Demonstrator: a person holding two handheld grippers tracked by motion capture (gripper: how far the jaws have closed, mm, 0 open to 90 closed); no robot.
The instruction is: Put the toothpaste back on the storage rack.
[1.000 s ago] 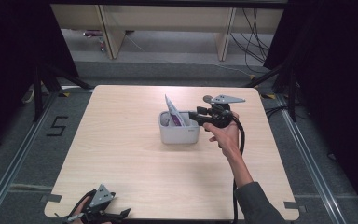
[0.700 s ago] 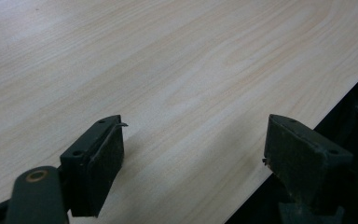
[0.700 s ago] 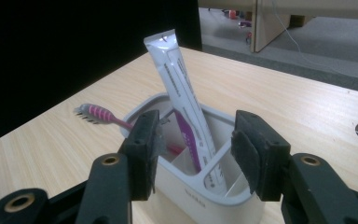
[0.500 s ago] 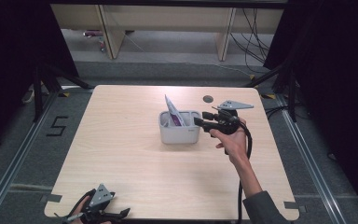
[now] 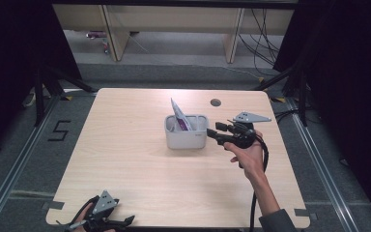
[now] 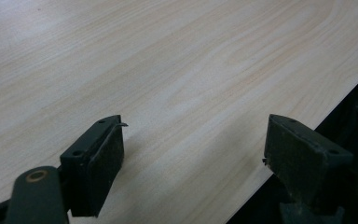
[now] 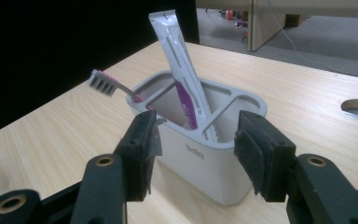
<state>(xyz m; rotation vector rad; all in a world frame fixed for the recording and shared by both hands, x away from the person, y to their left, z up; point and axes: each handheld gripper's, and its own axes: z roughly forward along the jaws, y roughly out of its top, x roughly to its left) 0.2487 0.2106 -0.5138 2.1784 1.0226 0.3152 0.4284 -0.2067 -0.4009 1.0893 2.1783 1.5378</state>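
A pale grey holder point(image 5: 186, 138) with several compartments stands at the table's middle. A white toothpaste tube point(image 5: 178, 114) leans upright in it, and in the right gripper view a pink-handled toothbrush point(image 7: 110, 85) sticks out past its left rim. My right gripper point(image 5: 213, 131) hovers just right of the holder and points at it. Its jaws have just been opening and hold nothing. In the right gripper view the holder point(image 7: 200, 161) stands a little beyond the right gripper point(image 7: 198, 136). My left gripper point(image 5: 124, 221) rests open at the table's front left edge, its jaws wide over bare wood in the left gripper view point(image 6: 193, 149).
A round cable hole point(image 5: 216, 102) is cut in the table behind the right gripper. The light wood table point(image 5: 125, 159) has bare room on its left half and front. Dark floor and rails surround it, and shelving stands at the back.
My right gripper has drawn back from the holder, moving right and toward the person. The left gripper has stayed put.
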